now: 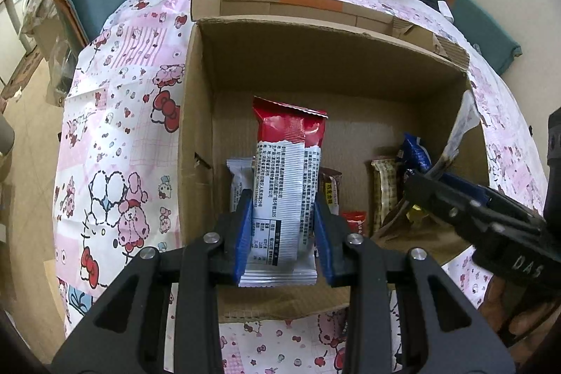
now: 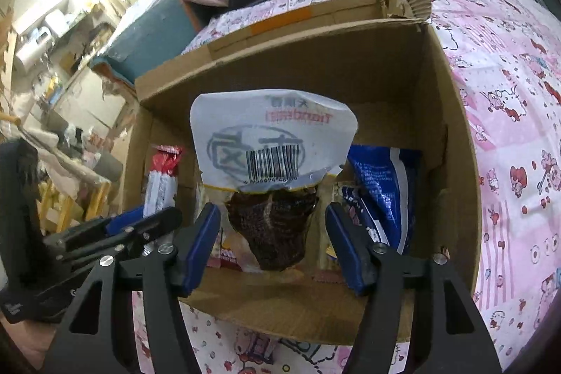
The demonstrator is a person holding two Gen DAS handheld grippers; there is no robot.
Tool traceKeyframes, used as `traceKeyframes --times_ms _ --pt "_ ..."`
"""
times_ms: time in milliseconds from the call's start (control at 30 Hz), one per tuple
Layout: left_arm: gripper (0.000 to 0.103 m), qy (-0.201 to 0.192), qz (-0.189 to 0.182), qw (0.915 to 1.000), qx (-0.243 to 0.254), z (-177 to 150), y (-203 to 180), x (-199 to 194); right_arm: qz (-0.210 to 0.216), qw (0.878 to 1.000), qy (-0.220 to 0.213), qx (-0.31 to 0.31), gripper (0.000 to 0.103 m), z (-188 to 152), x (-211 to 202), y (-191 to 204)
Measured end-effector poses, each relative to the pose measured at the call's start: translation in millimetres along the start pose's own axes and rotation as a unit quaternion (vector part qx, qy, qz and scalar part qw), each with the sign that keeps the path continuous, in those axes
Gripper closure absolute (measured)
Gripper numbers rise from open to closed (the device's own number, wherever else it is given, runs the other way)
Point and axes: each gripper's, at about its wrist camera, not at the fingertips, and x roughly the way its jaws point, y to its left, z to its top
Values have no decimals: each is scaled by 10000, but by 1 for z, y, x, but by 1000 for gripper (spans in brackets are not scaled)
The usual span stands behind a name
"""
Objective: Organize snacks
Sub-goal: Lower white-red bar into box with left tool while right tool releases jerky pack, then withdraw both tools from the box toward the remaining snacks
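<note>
**Two snacks going into the brown box**

I hold a long red and silver snack bar packet (image 1: 288, 184) in my left gripper (image 1: 284, 226). Its blue pads squeeze both sides of the packet, so the jaws stand narrow. The packet hangs over the left part of the open brown cardboard box (image 1: 196, 114), which sits on a pink cartoon tablecloth (image 1: 115, 135).

My right gripper (image 2: 273, 233) is over the same box. Its jaws stand wide, and a white and dark see-through snack pouch with a barcode (image 2: 270, 156) is between them. The pads are apart from the pouch, so I think it is let go and dropping in. A shiny blue snack bag (image 2: 382, 191) lies just to its right.

To do this step well, I should lower the red packet close to the box floor, next to the small grey wrapper (image 1: 239, 184) and the small brown bar (image 1: 331, 186). Then I open slowly, so it lies flat. My two grippers are near each other, so I should move one at a time.
</note>
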Motion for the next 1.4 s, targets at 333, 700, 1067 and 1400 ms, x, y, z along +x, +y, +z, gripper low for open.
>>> traceKeyframes --times_ms 333,700,1067,1400 --pt "40 78 62 9999 50 -2 -4 2 37 10000 48 -76 9 4 -2 6" --pt "34 35 102 9999 -14 -8 -4 -14 -45 9982 -337 489 8 5 -37 -16" --pt "34 -180 328 9993 -45 -14 8 -52 -515 9955 -481 637 8 -24 -83 -23" --pt "35 72 157 9986 -493 -43 26 -65 -813 9913 12 1039 8 -65 -85 -30"
